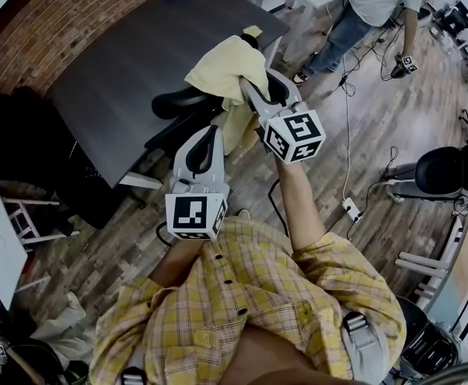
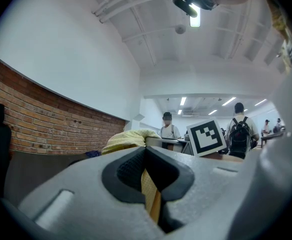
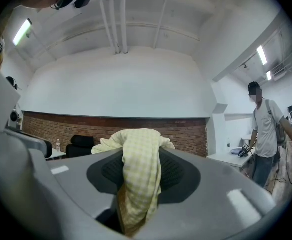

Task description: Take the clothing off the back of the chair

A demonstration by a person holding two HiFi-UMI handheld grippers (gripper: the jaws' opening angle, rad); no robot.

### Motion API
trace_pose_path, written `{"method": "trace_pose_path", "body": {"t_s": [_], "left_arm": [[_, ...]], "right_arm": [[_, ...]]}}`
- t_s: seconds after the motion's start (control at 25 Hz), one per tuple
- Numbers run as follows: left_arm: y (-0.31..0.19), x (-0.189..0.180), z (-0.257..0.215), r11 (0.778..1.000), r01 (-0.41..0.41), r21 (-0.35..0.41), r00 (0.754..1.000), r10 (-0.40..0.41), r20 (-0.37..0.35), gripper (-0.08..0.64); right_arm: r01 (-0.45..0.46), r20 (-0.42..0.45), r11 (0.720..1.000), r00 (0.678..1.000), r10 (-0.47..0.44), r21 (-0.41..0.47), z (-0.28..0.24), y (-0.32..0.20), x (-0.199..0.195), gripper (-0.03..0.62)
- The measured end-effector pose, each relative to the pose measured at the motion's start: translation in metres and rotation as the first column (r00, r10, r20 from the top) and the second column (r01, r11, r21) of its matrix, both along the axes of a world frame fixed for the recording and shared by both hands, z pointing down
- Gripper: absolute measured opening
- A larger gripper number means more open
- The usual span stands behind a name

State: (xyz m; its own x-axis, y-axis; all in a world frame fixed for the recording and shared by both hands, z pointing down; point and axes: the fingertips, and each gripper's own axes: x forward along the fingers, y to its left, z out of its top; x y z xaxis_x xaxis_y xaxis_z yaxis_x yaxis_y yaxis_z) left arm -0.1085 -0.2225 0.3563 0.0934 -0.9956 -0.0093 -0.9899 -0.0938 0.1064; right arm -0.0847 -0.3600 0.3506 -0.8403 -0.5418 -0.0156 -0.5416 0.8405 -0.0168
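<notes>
Left gripper (image 1: 215, 127) and right gripper (image 1: 248, 89) clamp their fingers on yellow clothing (image 1: 218, 69) hanging lengthwise down.

My left gripper (image 1: 210, 135) points forward, close in front of my chest, its jaws pinched together on a thin fold of the clothing (image 1: 218, 70). My right gripper (image 1: 248, 87) reaches further ahead, jaws clamped on a thick bunch of the same clothing. My right forearm (image 1: 298, 207) stretches out bare from its sleeve (image 1: 338, 267). My left arm is mostly hidden beneath its gripper.
</notes>
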Motion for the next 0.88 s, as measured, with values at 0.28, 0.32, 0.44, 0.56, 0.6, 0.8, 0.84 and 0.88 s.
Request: {"method": "trace_pose_path", "body": {"t_s": [0.28,0.32,0.44,0.56,0.6,0.8,0.84,0.88], "left_arm": [[0.005,0.000,0.001,1.000,-0.006,-0.001,1.000,0.006,-0.001,0.000],[0.006,0.001,0.001,1.000,-0.008,-0.001,1.000,0.008,-0.002,0.000],[0.008,0.004,0.000,1.000,-0.014,0.001,1.000,0.014,-0.004,0.000],[0.010,0.007,0.000,1.000,-0.021,0.002,1.000,0.021,-0.006,0.000],[0.011,0.008,0.000,1.000,-0.024,0.002,1.000,0.024,-0.007,0.000],[0.012,0.011,-0.001,0.999,-0.044,0.006,0.999,0.044,-0.014,0.000],[0.013,0.013,-0.001,0.999,-0.047,0.007,0.999,0.047,-0.015,0.000],[0.013,0.015,-0.001,0.999,-0.050,0.008,0.999,0.050,-0.017,0.000]], "right_arm": [[-0.022,0.055,0.999,0.998,0.019,0.040,-0.036,0.008,0.010,0.161],[-0.026,0.061,0.999,0.998,0.023,0.046,-0.041,0.009,0.012,0.161],[-0.045,0.077,0.997,0.996,0.040,0.066,-0.055,0.012,0.021,0.161],[-0.065,0.090,0.994,0.994,0.057,0.087,-0.066,0.016,0.030,0.161],[-0.071,0.095,0.993,0.993,0.062,0.092,-0.070,0.018,0.033,0.161],[-0.106,0.125,0.986,0.988,0.090,0.126,-0.089,0.029,0.046,0.161],[-0.112,0.131,0.985,0.987,0.094,0.132,-0.093,0.032,0.049,0.161],[-0.117,0.137,0.984,0.986,0.098,0.137,-0.098,0.034,0.053,0.161]]}}
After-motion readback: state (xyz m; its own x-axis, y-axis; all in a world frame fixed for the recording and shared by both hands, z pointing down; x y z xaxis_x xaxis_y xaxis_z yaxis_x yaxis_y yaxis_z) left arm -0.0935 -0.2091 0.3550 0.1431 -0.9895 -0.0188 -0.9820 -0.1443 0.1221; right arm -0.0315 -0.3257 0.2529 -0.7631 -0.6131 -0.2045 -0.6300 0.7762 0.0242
